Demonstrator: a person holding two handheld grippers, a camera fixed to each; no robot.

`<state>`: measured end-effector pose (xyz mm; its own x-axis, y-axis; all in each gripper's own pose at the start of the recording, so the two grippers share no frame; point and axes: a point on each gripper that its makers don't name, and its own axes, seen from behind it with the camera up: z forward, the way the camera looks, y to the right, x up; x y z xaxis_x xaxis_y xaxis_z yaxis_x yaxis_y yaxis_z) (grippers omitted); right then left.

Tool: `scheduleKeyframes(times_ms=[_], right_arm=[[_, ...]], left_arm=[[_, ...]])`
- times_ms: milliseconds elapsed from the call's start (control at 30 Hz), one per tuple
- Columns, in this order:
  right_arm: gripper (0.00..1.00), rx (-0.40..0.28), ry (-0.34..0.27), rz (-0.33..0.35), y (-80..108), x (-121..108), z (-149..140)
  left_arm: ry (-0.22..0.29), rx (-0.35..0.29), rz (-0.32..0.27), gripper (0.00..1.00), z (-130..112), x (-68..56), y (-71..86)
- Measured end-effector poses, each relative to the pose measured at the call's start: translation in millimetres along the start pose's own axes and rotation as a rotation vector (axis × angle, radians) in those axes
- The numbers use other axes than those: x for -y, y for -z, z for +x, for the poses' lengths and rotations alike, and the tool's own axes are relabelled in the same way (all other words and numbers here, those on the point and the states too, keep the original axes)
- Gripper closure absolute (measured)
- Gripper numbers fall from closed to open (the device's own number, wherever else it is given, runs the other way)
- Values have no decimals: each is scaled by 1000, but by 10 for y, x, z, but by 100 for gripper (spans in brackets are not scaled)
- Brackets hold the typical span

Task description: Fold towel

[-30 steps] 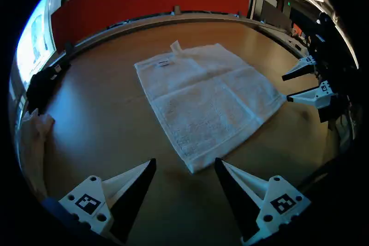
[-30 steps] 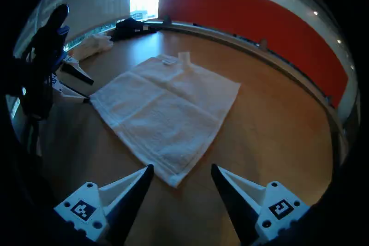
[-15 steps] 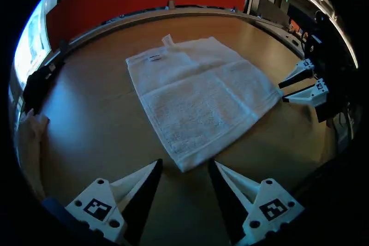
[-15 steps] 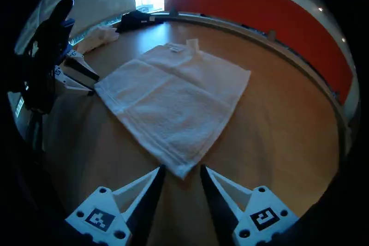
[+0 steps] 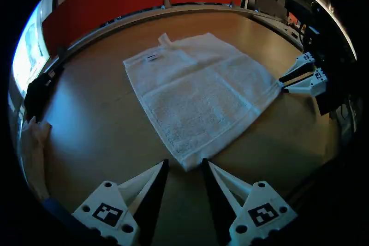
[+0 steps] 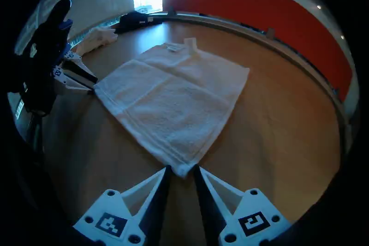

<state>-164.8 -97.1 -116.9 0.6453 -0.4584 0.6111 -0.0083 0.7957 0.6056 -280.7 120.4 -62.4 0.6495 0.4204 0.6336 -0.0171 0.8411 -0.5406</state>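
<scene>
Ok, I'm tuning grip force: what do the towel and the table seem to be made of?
Towel: likely white cotton terry, soft and matt, going by its nubbly pile, flat border bands and sewn tag. Table: wood or wood-look laminate, I cannot tell which; smooth, semi-gloss, warm brown with soft reflections.

A white towel (image 5: 203,93) lies flat on the wooden tabletop (image 5: 92,121), its near corner between the parted left tongs (image 5: 184,163); the right tongs (image 5: 282,84) sit at its far-right corner.
</scene>
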Motion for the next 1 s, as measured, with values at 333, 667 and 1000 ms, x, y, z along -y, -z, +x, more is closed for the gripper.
scheduleKeyframes(times_ms=[333, 667, 1000], right_arm=[[80, -1, -1, -3, 3, 6, -8], [91, -12, -16, -5, 7, 7, 47], [92, -27, -9, -10, 70, -8, 104]], left_arm=[[-15, -5, 14, 87, -26, -46, 18], [2, -18, 24, 90, -29, -54, 29], [17, -30, 23, 90, 44, -55, 70]])
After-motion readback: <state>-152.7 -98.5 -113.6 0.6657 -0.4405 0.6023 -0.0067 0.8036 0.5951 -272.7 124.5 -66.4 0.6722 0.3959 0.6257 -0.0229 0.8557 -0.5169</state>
